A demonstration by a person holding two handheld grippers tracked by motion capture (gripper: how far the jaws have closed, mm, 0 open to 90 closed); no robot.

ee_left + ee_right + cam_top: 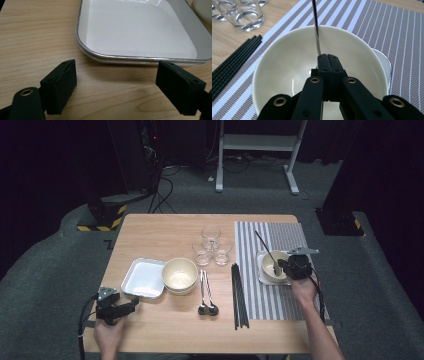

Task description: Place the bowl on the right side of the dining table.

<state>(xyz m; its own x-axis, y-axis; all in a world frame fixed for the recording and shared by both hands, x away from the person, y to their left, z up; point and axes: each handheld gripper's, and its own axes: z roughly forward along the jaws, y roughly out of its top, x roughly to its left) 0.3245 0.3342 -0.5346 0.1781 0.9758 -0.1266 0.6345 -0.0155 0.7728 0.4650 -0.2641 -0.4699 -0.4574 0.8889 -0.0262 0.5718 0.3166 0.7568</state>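
Spoon point(317, 27) (in right gripper point(328, 58)) inside cream bowl point(287, 62)

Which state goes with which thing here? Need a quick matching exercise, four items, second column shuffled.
Things:
1. right gripper
2. left gripper
3. chopsticks
4. two spoons

States:
A. lying side by side on bare wood, between the stacked bowls and the chopsticks
B. jaws apart, nothing between them, near the white tray
C. lying along the left edge of the striped placemat
D. jaws shut on a spoon over the bowl on the placemat

Pairs: 1-D, 2-B, 3-C, 4-A
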